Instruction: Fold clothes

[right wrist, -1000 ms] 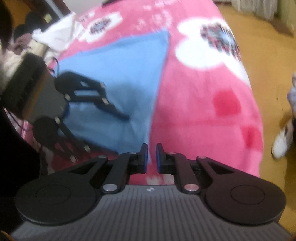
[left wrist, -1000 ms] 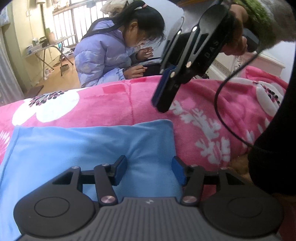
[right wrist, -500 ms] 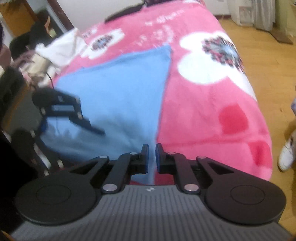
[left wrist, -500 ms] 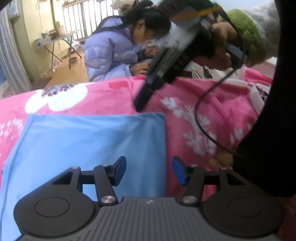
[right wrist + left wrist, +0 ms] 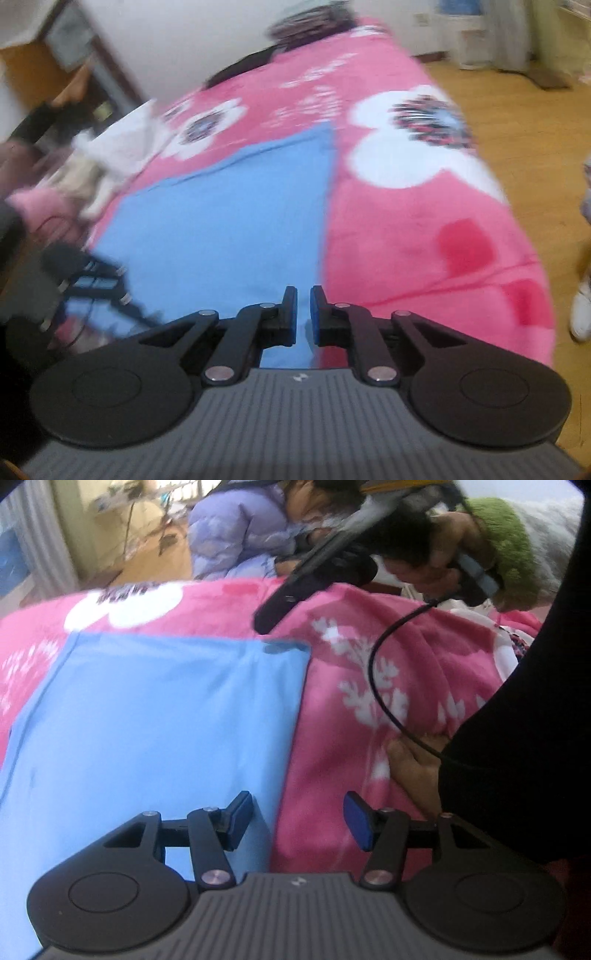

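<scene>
Left hand-held gripper drifted sideways — rolled, blue cloth flatter

Light blue cloth, flat, smooth, spread on pink blanket

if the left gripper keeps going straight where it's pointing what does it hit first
Probably the right-hand edge of the blue cloth, where it meets the pink blanket. The open left gripper straddles that edge; depth is unclear, so which comes first is uncertain.

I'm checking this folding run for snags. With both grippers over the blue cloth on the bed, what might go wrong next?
The black cable loops low over the pink blanket and might snag. The right gripper is nearly shut with nothing in it, so it may pinch blanket along with the blue cloth edge. The open left gripper straddles that edge too.
</scene>
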The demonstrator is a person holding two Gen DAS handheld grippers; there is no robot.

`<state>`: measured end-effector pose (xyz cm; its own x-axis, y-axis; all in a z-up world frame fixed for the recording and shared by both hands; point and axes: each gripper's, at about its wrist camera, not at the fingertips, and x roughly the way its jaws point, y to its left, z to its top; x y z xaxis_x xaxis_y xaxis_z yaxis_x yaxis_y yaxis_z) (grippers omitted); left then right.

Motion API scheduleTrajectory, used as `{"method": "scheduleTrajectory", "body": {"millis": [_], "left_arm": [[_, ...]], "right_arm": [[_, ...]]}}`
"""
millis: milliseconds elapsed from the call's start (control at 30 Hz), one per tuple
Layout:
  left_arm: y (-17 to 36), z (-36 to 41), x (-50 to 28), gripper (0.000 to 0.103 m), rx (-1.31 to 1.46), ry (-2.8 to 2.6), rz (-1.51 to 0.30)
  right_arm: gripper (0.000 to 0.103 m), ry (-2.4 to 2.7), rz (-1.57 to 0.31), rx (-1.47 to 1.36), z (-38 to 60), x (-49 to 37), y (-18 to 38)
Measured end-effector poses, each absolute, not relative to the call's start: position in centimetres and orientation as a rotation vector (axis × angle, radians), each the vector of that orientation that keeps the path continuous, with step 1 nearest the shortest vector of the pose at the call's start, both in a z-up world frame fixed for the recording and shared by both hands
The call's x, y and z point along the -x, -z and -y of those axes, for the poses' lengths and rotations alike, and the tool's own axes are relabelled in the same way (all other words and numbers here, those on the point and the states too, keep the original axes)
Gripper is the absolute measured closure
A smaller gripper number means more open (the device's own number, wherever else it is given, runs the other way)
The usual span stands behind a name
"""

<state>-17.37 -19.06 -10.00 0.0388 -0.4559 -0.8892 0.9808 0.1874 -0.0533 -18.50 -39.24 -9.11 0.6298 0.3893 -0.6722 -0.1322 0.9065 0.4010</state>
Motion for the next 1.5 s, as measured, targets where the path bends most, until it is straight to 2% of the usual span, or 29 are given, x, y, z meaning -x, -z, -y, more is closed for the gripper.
{"method": "scheduleTrajectory", "body": {"millis": [233,367,467,600,733,1000,1100,1200,1500], "left_arm": [[9.8,13.0,17.2,0.047,-0.744,1.070,-1.060],[9.2,8.7,17.3,0.047,-0.728,0.934,-1.087],[9.5,5.7,17.7,0.042,-0.678,0.838,-1.136],[10.1,1.9,19.0,0.042,-0.548,0.699,-1.200],[9.9,-1.3,20.6,0.043,-0.478,0.589,-1.219],[8.0,-3.6,19.2,0.043,-0.415,0.477,-1.127],[9.0,-4.2,18.6,0.045,-0.388,0.444,-1.135],[10.7,-5.2,18.5,0.048,-0.367,0.369,-1.259],[10.1,-6.6,17.8,0.048,-0.339,0.281,-1.356]], "right_arm": [[0.097,-0.317,-1.000,-0.163,37.2,21.2,11.3],[0.094,-0.345,-0.936,-0.173,36.7,22.5,8.5],[0.094,-0.383,-0.858,-0.164,35.0,21.1,6.8],[0.094,-0.469,-0.855,-0.132,31.7,17.6,7.8],[0.094,-0.506,-1.026,0.009,28.7,16.8,11.1],[0.094,-0.590,-1.074,0.131,26.7,18.6,7.3],[0.094,-0.612,-1.063,0.212,25.1,16.8,6.3],[0.094,-0.639,-1.034,0.275,22.8,14.4,5.5],[0.094,-0.836,-0.860,0.110,13.1,9.6,5.7]]}}
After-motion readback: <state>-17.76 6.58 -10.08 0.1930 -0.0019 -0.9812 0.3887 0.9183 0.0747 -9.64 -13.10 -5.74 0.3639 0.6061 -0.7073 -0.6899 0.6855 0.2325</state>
